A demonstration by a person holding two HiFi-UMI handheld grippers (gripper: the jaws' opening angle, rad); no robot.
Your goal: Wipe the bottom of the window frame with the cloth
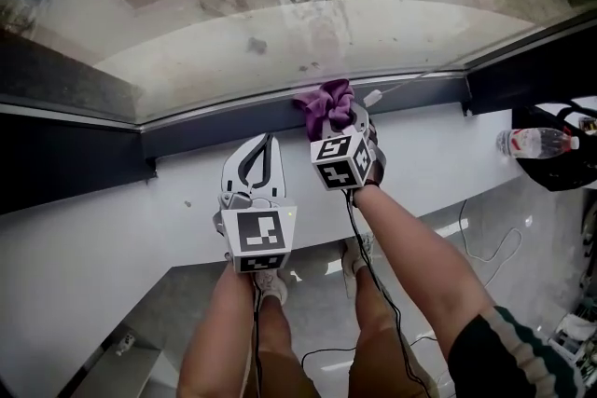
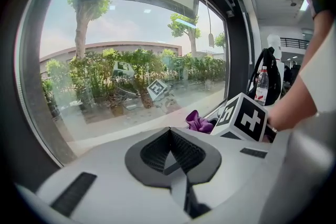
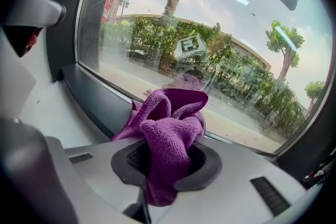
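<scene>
The bunched purple terry cloth [image 1: 326, 102] is held between the jaws of the right gripper [image 1: 341, 122], at the dark bottom rail of the window frame [image 1: 215, 124], which is set behind the white flat sill [image 1: 112, 219]. The left gripper [image 1: 266, 146] is placed just to the left, over the sill. A clear plastic water bottle [image 1: 536, 142] is found well to the right, touching a black fabric bag [image 1: 571, 171].

Head view: you look steeply down on the sill [image 1: 112, 228], glass [image 1: 280, 42] at 12 o'clock. Left gripper view faces the glass from farther back; right gripper view sits close to it. All three share the cloth [image 1: 326, 105].
</scene>
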